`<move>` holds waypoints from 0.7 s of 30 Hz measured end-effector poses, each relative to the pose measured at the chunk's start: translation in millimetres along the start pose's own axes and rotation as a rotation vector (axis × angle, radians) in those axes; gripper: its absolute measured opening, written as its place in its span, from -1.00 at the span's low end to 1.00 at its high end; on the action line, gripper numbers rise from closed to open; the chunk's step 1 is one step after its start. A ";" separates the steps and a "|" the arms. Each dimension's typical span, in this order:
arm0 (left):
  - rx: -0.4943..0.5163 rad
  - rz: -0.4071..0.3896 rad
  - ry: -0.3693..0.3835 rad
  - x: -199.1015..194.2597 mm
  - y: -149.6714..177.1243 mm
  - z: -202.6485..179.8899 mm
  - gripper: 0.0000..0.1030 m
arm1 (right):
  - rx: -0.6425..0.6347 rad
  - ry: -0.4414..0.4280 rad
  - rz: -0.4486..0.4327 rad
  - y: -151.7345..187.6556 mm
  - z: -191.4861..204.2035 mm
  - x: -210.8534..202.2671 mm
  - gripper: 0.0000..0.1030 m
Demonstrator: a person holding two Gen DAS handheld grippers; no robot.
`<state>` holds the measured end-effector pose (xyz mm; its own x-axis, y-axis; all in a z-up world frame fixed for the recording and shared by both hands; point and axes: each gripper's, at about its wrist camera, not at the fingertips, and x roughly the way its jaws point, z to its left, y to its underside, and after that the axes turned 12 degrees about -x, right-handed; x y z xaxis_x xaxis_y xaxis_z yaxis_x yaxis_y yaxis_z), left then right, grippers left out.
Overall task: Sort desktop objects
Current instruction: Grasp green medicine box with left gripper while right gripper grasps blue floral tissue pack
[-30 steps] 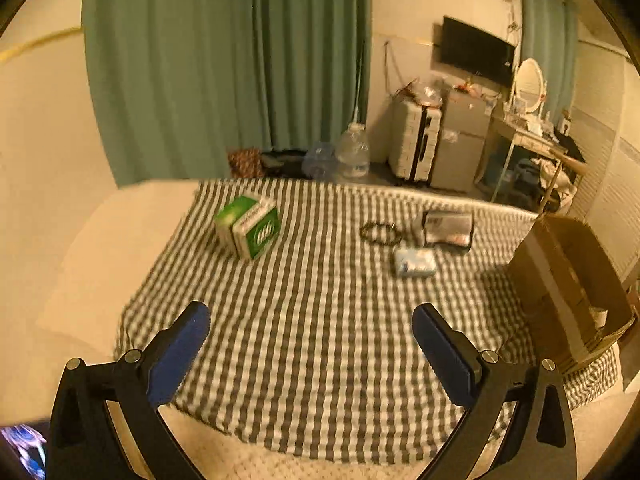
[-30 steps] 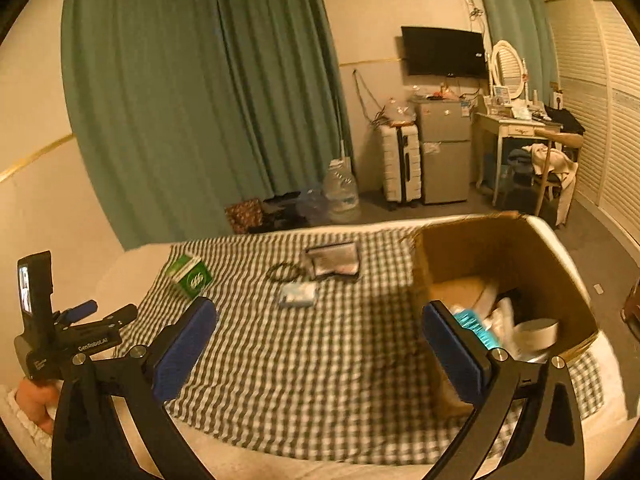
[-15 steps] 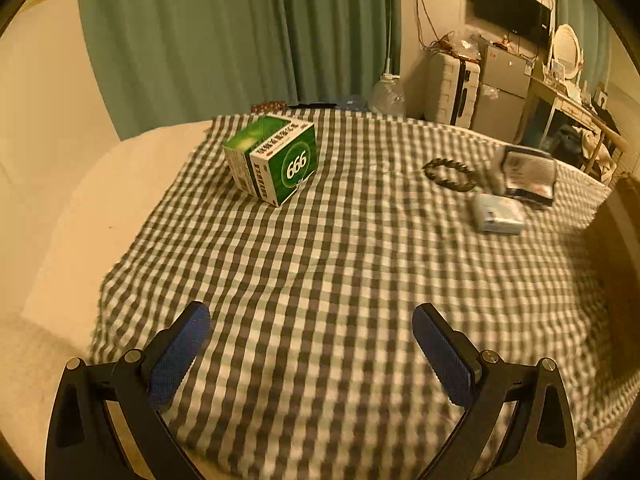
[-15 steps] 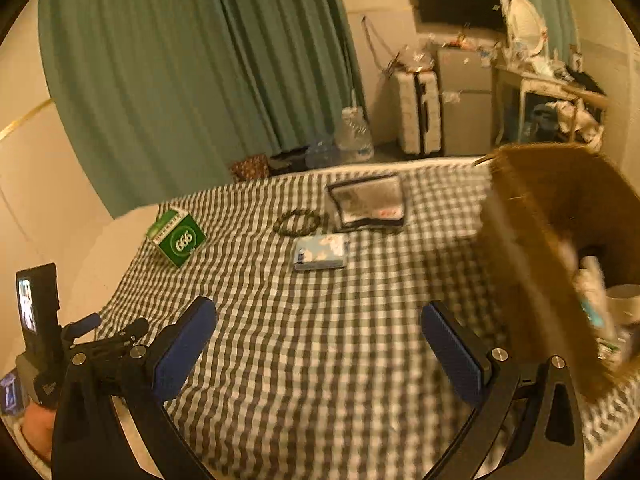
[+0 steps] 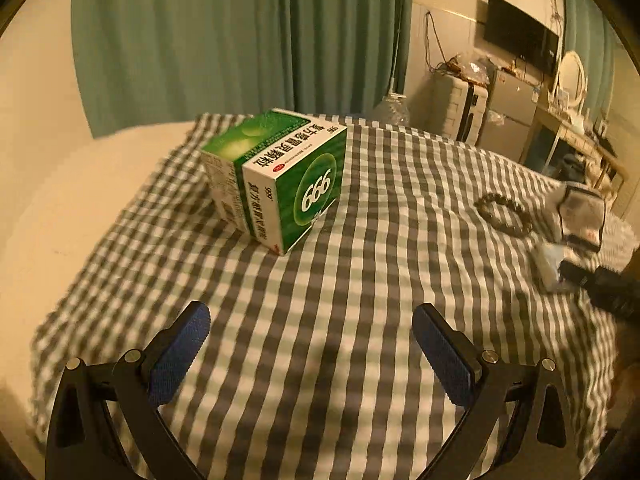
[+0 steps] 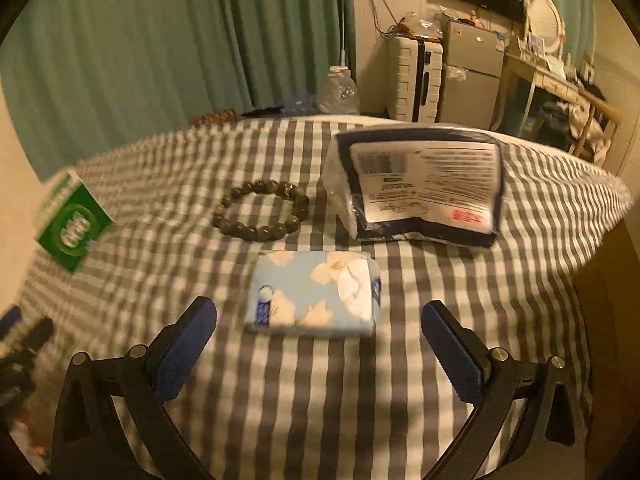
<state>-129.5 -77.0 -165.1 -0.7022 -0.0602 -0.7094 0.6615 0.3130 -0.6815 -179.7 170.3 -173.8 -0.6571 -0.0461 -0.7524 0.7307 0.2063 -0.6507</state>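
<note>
Gingham cloth (image 5: 360, 288) spread over a bed. Green box (image 5: 280, 176) near the cloth's far left corner, lying skewed, "999" face upside down toward the left camera. Left gripper (image 5: 310, 340) low over bare cloth, nearer than the box and well apart from it; fingers (image 5: 180, 354) spread wide, holding nothing.

Right of the box: bead bracelet (image 6: 260, 210) flat on the cloth; just right of that, a clear-wrapped pack (image 6: 420, 188) with a white printed label. Nearer than the bracelet, well right of the box, a blue tissue pack (image 6: 316, 294) with white cloud print, flat on the cloth. Right gripper (image 6: 318, 336) at the tissue pack's near edge, fingers (image 6: 452, 350) released and wide, one off each end, not touching it.

Beyond the box: green curtain (image 5: 240, 36). Far right of the box: suitcase (image 6: 416, 78), small fridge (image 6: 474, 72), wall TV (image 5: 520, 38).
</note>
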 end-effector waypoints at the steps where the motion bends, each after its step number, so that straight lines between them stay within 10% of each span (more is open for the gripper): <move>1: -0.011 -0.004 0.004 2.2 -2.2 1.7 1.00 | -0.012 0.015 0.007 -1.7 2.5 4.1 1.00; 21: -0.110 -0.106 0.048 66.6 -67.9 48.6 1.00 | -0.055 0.023 0.053 27.4 8.0 34.6 0.97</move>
<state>-208.4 -148.4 -174.7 -0.7803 -0.0541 -0.6230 0.5519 0.4091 -0.7267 -180.9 166.6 -218.5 -0.6223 -0.0111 -0.7827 0.7538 0.2609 -0.6031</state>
